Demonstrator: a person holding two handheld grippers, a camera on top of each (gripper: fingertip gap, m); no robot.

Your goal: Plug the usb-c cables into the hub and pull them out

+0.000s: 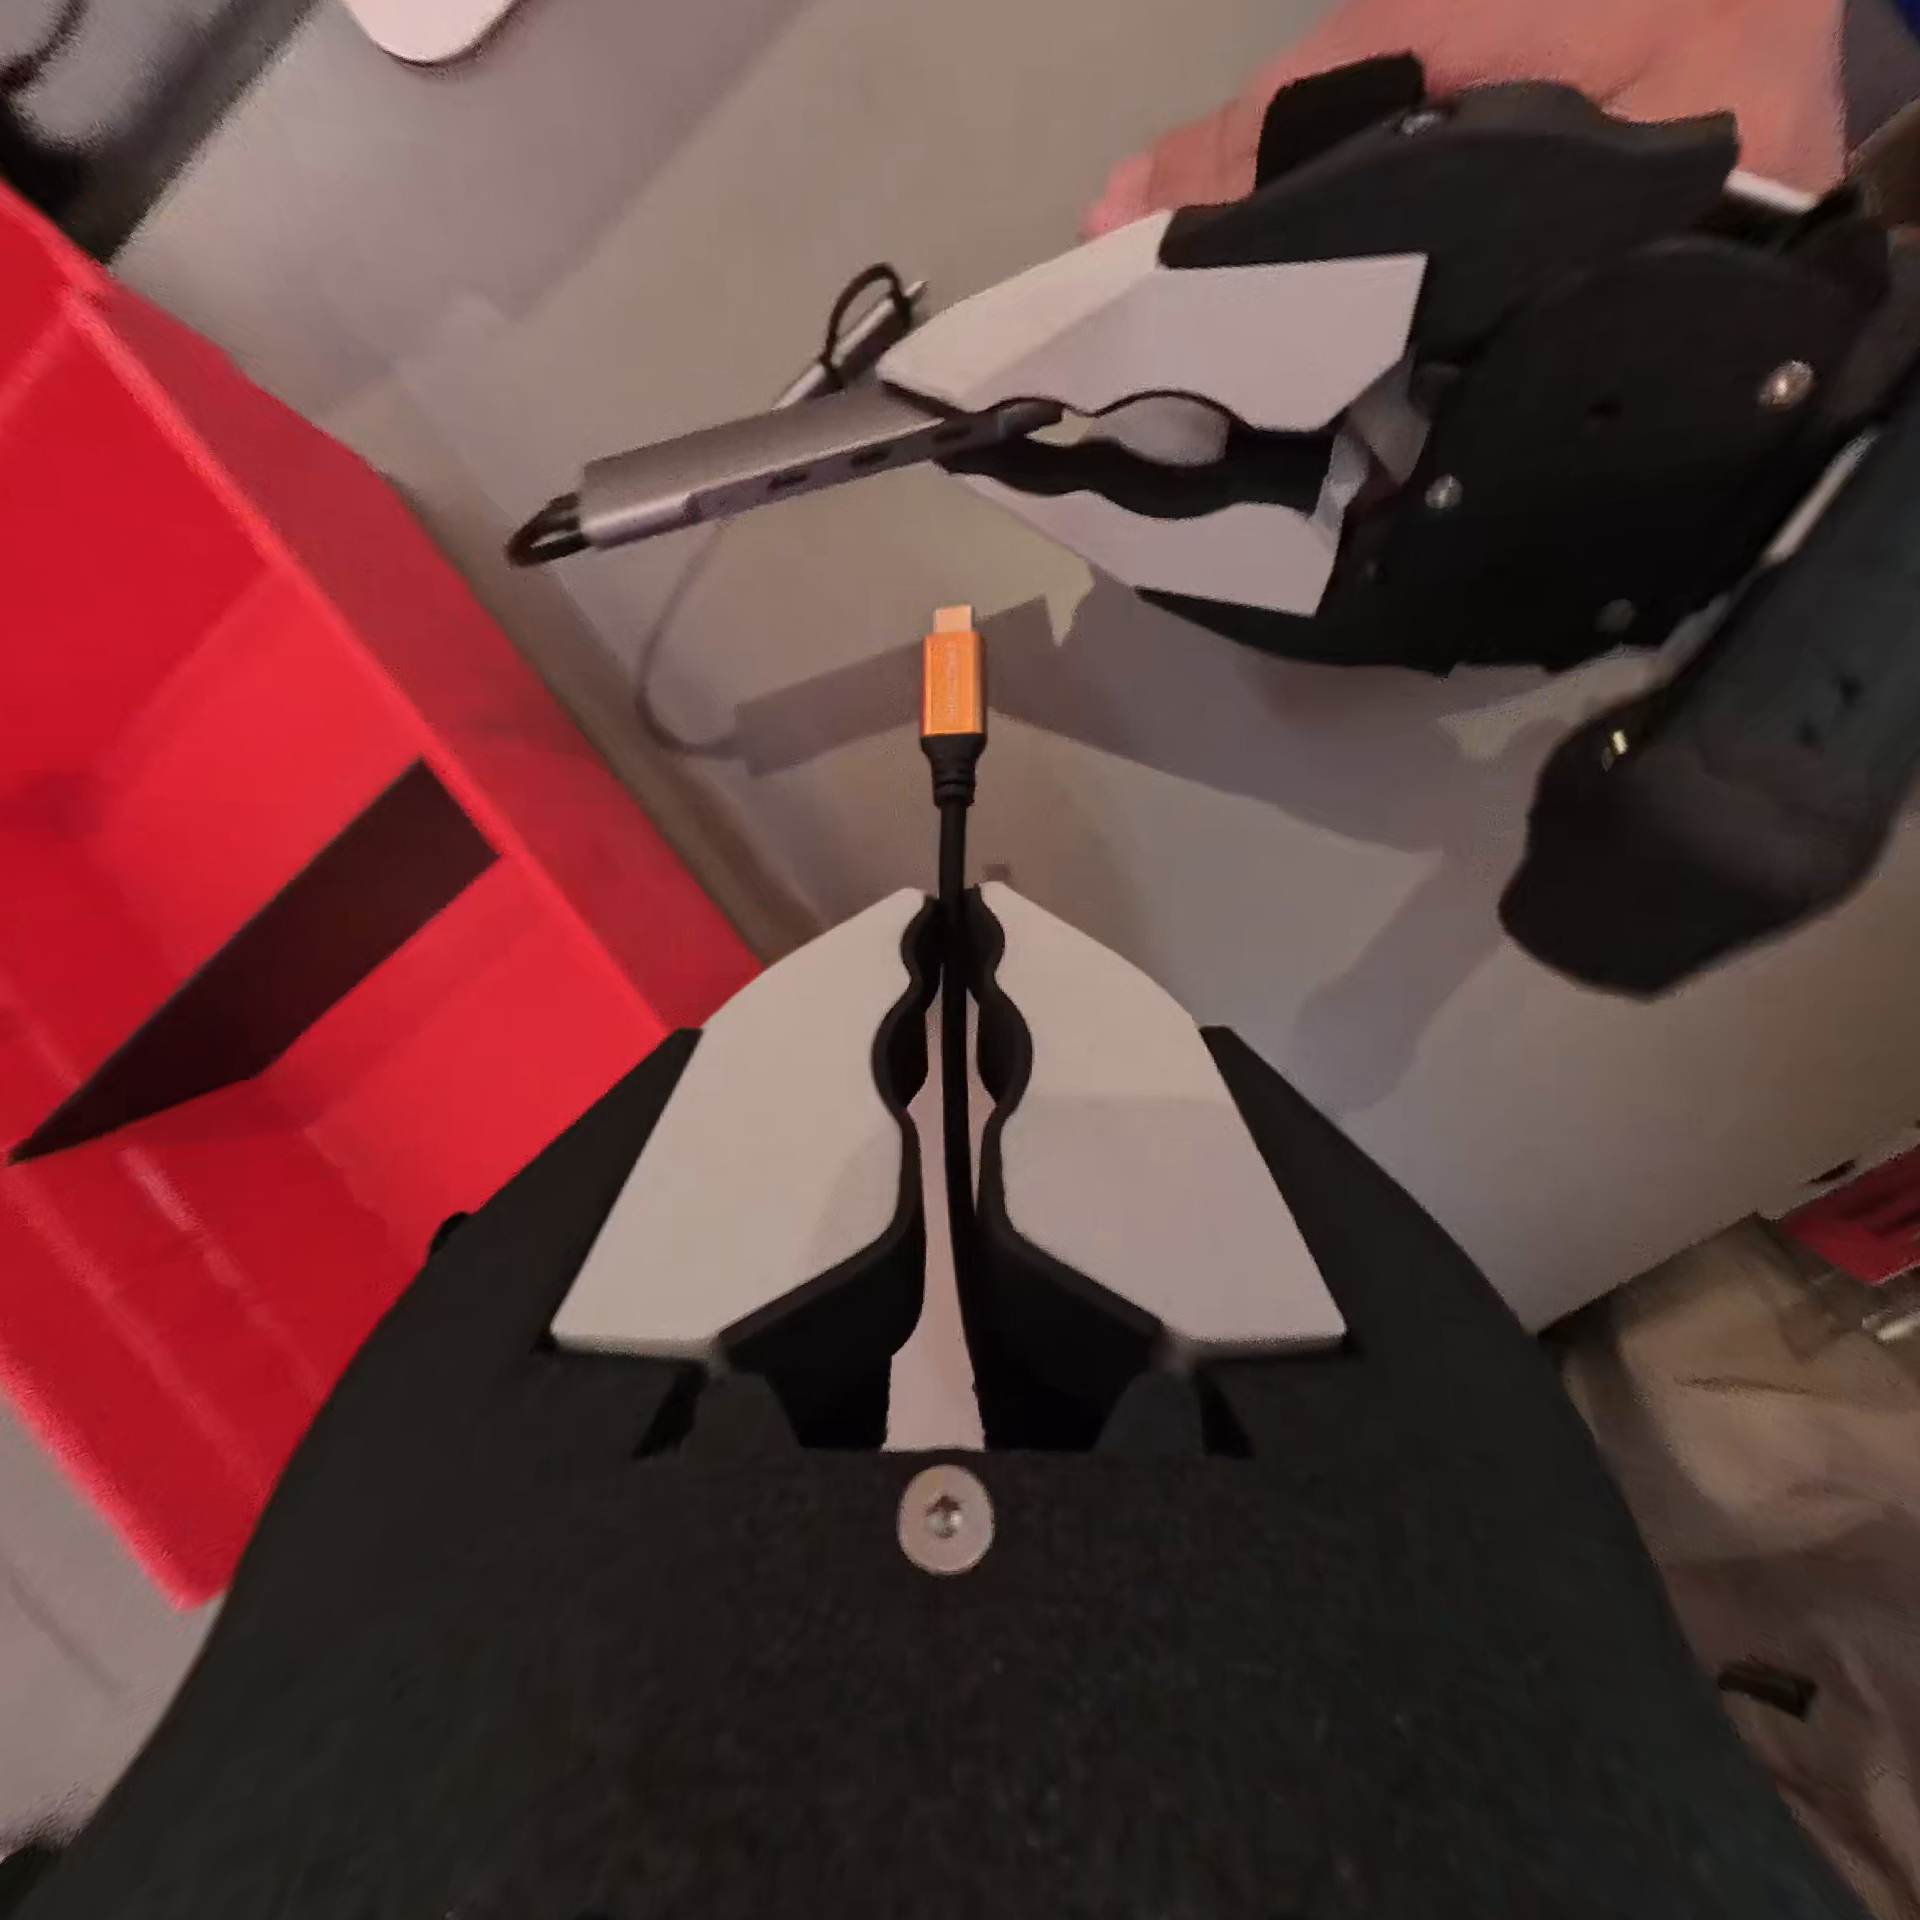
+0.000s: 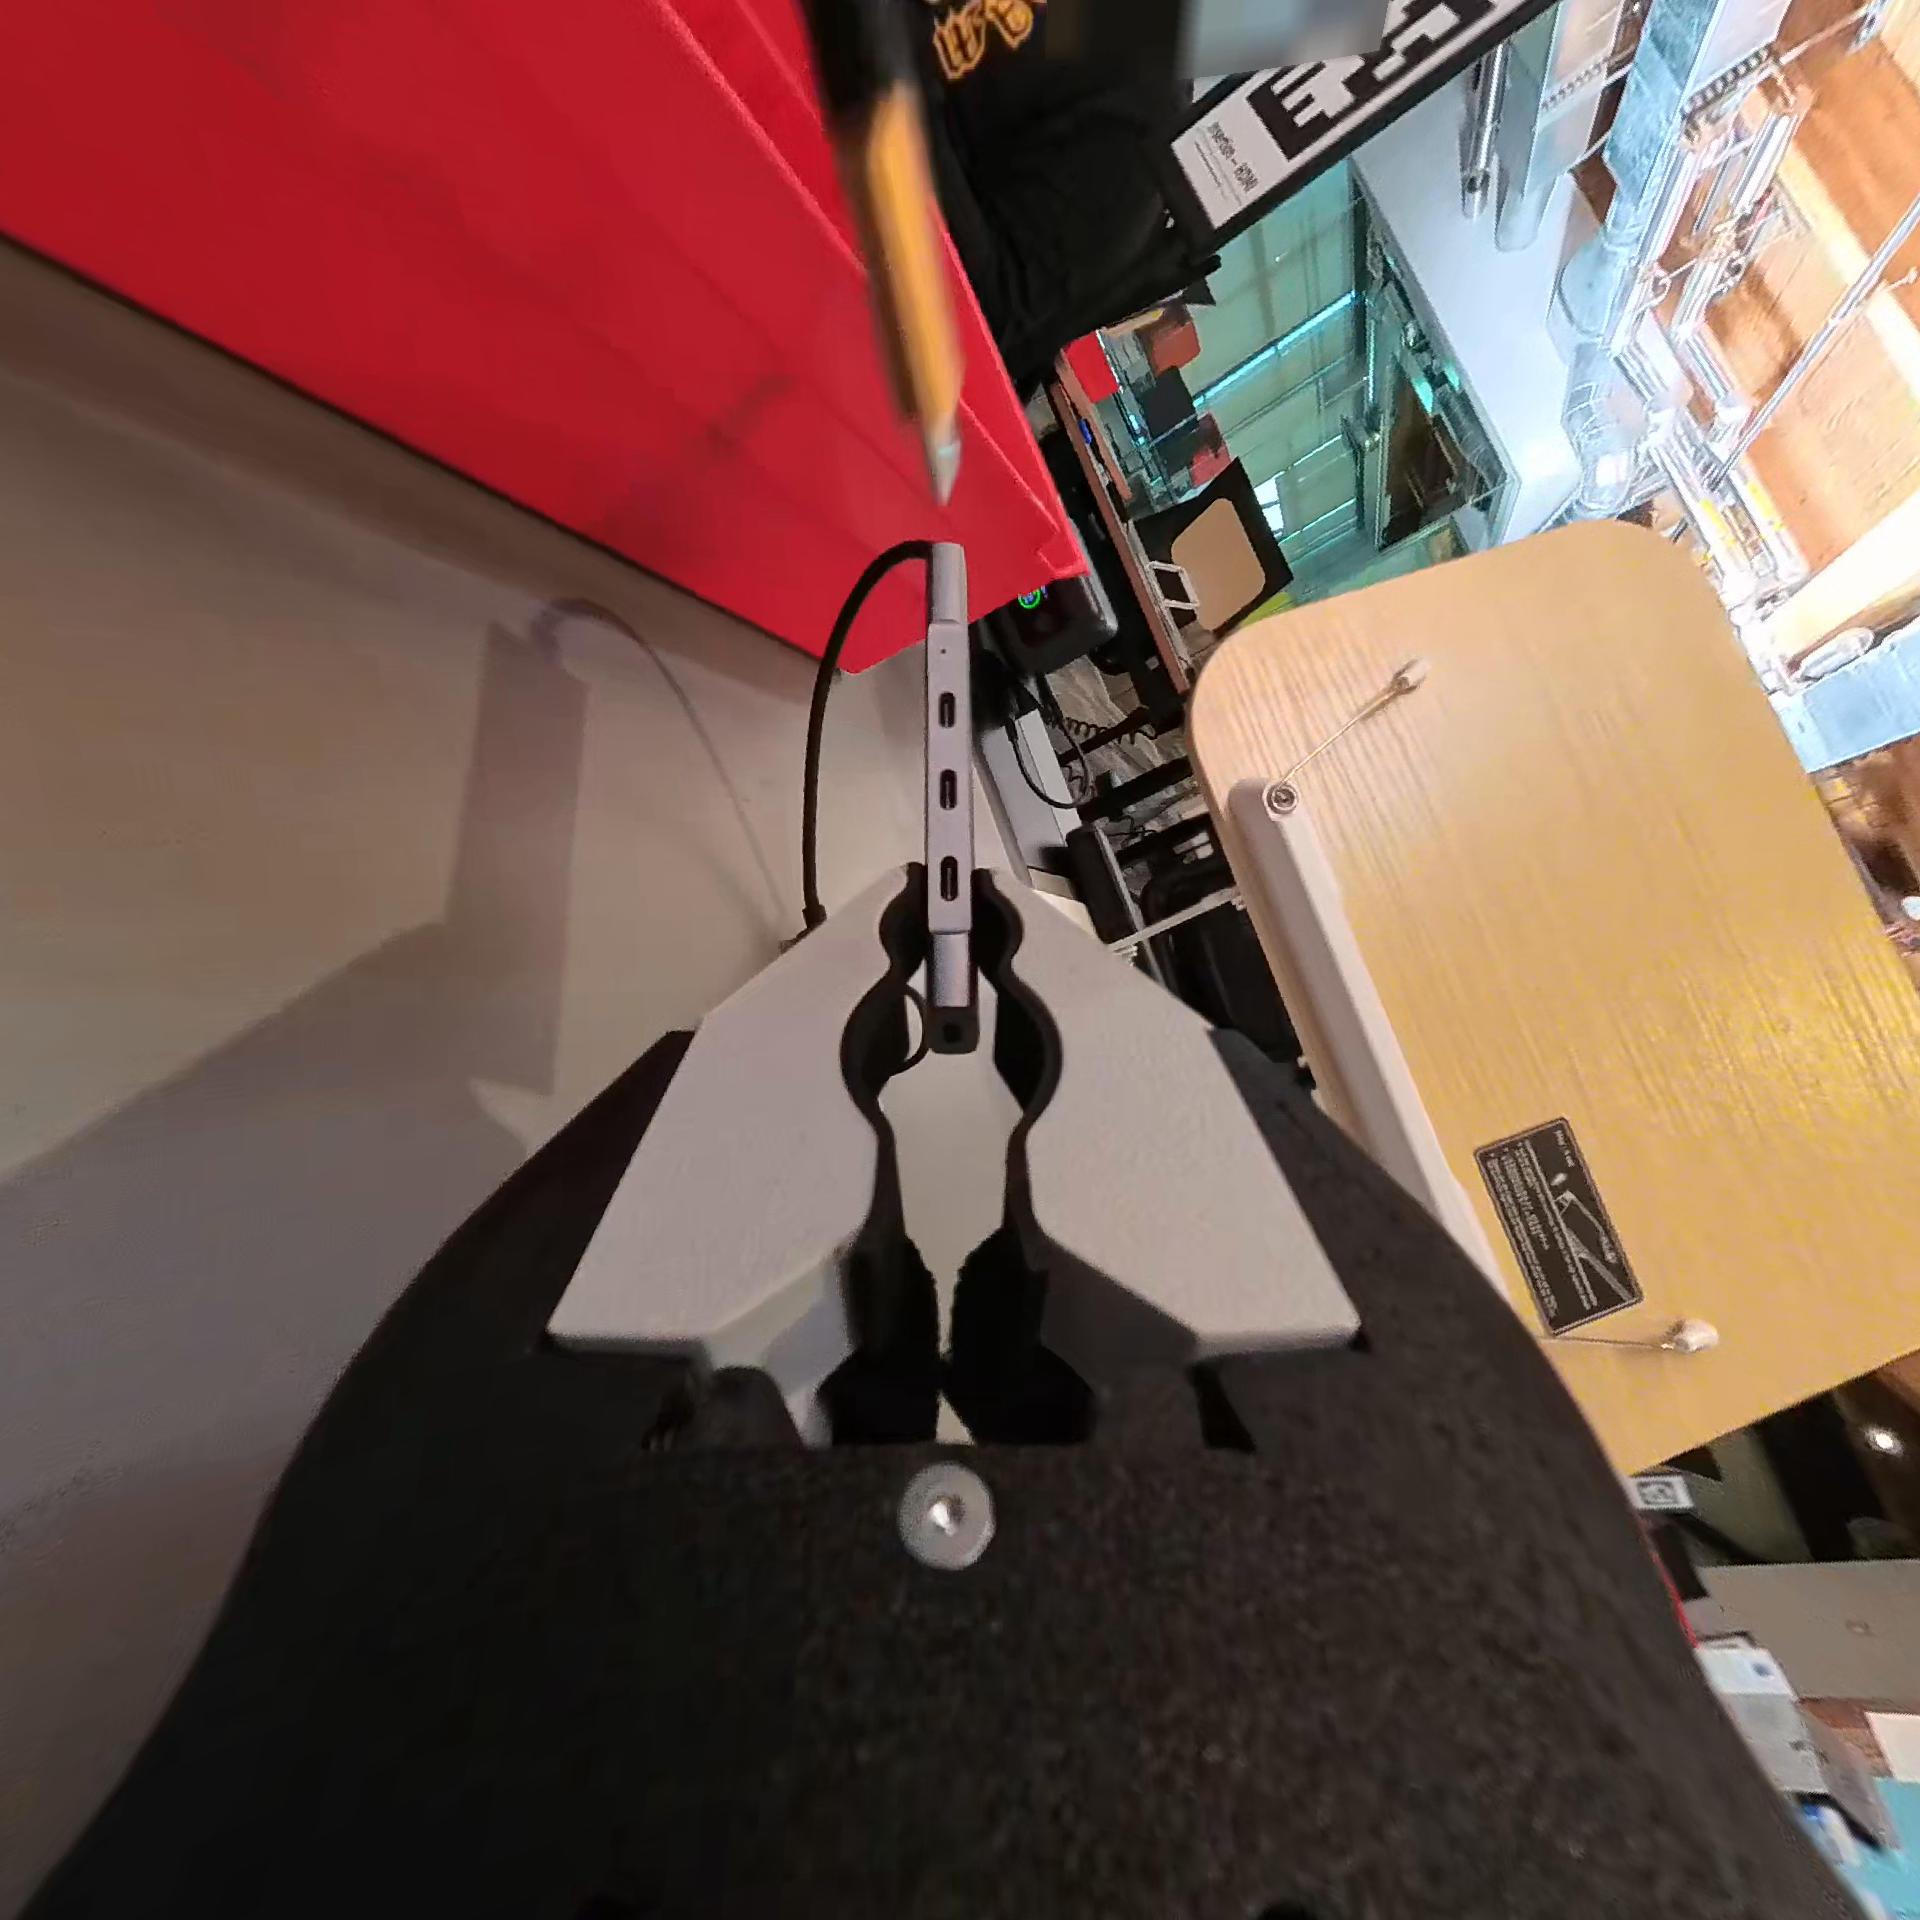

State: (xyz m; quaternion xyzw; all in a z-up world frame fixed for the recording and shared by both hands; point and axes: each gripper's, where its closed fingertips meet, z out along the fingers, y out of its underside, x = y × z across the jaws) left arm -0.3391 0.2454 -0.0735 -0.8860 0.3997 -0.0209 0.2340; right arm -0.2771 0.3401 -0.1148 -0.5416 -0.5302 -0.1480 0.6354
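The left gripper (image 1: 948, 914) has its jaws pinching the black cable (image 1: 952, 1039) just behind its orange plug (image 1: 950, 691). The plug sticks up in the air, near the hub (image 1: 748, 473) but not touching it. The right gripper (image 2: 948, 894) has its jaws pinching the grey hub's end above the counter (image 2: 260, 727). The cable looks bendy, so holding closer to the stiff plug seems better.
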